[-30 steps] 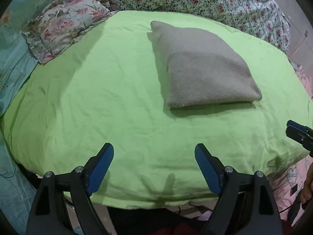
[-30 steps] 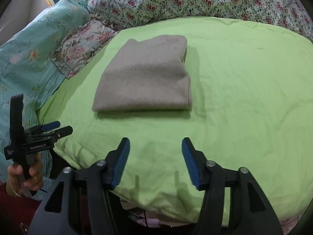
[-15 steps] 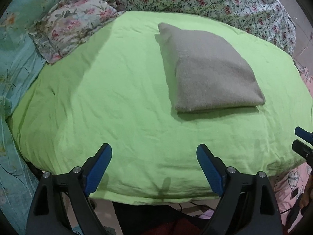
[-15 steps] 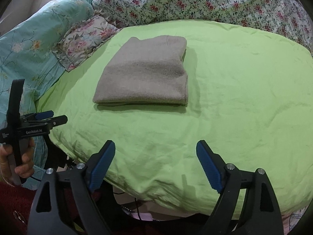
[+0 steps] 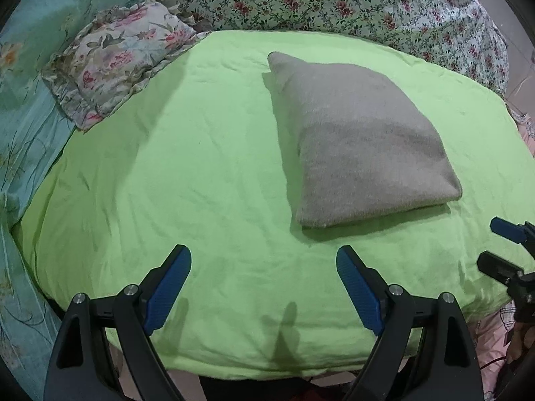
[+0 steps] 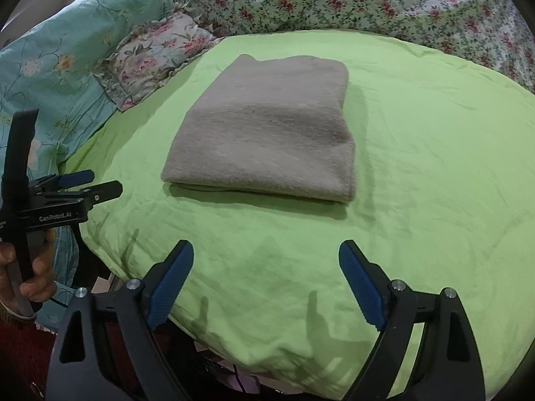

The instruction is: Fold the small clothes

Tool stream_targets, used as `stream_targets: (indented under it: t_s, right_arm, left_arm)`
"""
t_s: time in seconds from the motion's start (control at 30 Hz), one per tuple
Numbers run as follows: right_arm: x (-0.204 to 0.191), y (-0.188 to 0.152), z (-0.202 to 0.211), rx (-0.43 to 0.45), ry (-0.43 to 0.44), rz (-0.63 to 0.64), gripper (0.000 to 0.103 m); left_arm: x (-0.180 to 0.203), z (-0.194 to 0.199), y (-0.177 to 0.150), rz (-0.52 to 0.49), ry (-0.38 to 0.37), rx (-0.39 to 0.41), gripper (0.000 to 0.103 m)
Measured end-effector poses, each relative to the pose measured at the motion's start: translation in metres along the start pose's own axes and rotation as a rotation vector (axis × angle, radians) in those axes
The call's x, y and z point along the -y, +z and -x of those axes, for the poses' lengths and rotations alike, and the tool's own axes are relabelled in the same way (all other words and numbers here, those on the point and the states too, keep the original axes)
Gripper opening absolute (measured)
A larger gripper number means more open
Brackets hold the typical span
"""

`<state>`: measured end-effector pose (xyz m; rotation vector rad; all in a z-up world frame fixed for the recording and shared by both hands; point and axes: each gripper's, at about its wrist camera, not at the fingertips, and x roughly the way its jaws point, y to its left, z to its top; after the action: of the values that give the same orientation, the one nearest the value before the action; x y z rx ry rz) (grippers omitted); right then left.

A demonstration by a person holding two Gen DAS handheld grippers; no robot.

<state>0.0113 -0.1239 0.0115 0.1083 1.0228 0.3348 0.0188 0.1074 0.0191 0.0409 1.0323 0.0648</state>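
A grey garment (image 5: 361,140) lies folded into a thick rectangle on the green sheet (image 5: 187,167); it also shows in the right wrist view (image 6: 267,137). My left gripper (image 5: 264,267) is open and empty, held back near the sheet's front edge, well short of the garment. My right gripper (image 6: 267,264) is open and empty, also near the front edge, apart from the garment. The left gripper shows at the left of the right wrist view (image 6: 87,183); the right gripper shows at the right edge of the left wrist view (image 5: 505,247).
A floral pillow (image 5: 117,63) lies at the back left of the sheet. A flowered quilt (image 5: 334,0) runs along the back. A turquoise flowered cover (image 6: 67,56) lies on the left. The green sheet (image 6: 434,167) drops off at its front edge.
Both grippers have pulled back from the garment toward the front edge. The right gripper's jaws have opened wider. The garment has not moved.
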Motion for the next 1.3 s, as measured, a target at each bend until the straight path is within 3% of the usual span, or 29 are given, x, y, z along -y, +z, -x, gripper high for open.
stream_targets:
  t_s: [0.5, 0.73, 1.13, 1.3]
  right_arm:
    - [0.006, 0.042, -0.019, 0.013, 0.029, 0.0, 0.089]
    - [0.007, 0.068, -0.03, 0.029, 0.018, 0.004, 0.089]
    - [0.012, 0.088, -0.05, 0.014, 0.015, -0.001, 0.091]
    - [0.016, 0.089, -0.053, 0.013, 0.013, -0.012, 0.092]
  left_arm:
    - [0.002, -0.01, 0.034, -0.008, 0.001, 0.051, 0.089]
    - [0.007, -0.017, 0.047, -0.001, -0.048, 0.056, 0.089]
    - [0.017, -0.036, 0.056, -0.024, -0.018, 0.03, 0.089]
    - [0.025, -0.041, 0.06, -0.055, 0.027, 0.038, 0.089]
